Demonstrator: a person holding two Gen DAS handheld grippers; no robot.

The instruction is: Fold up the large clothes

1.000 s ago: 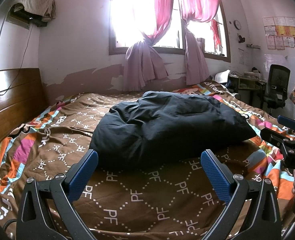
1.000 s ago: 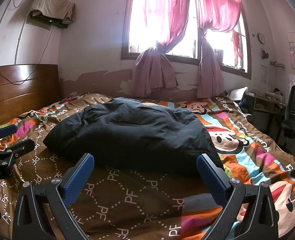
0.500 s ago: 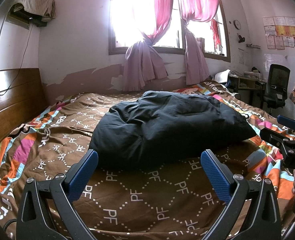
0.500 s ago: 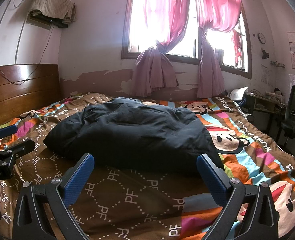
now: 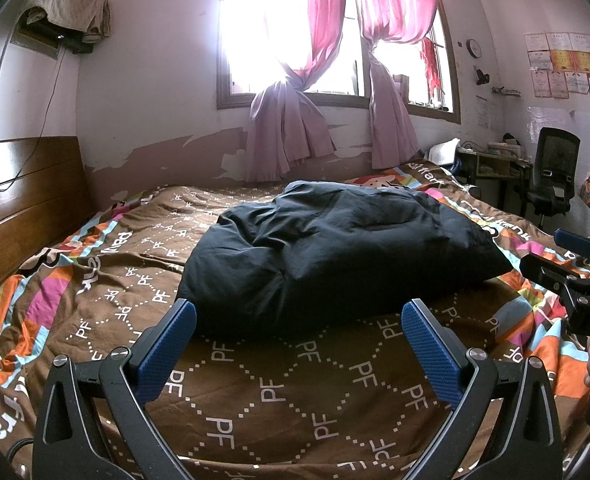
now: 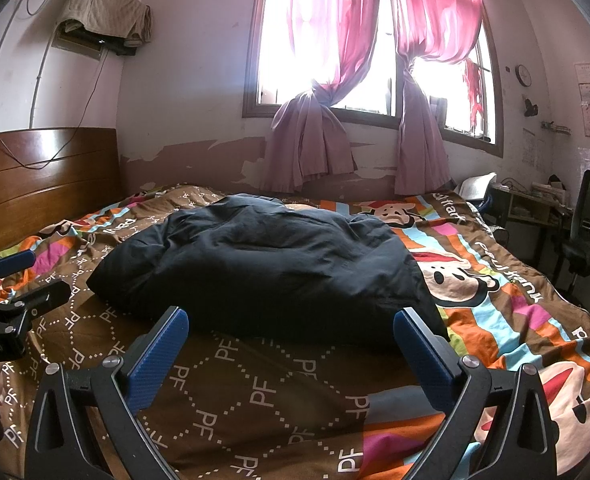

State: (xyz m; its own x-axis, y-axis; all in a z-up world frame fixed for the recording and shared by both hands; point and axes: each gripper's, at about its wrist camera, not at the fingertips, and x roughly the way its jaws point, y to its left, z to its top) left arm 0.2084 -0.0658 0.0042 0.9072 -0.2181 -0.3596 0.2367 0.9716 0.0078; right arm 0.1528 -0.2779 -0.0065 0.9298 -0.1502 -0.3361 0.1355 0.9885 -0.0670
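A puffy black garment (image 5: 335, 252) lies bunched in a heap in the middle of the bed; it also shows in the right wrist view (image 6: 271, 264). My left gripper (image 5: 299, 344) is open and empty, held above the bedspread just in front of the heap's near edge. My right gripper (image 6: 291, 348) is open and empty, also just in front of the heap. Each gripper shows in the other's view: the right one (image 5: 575, 276) at the right edge, the left one (image 6: 11, 292) at the left edge.
The bed is covered by a brown patterned bedspread (image 5: 279, 392) with colourful cartoon stripes (image 6: 495, 300). A wooden headboard (image 5: 19, 204) stands at the left. A window with pink curtains (image 5: 335, 80) is behind the bed. A desk and black chair (image 5: 551, 176) stand at the right.
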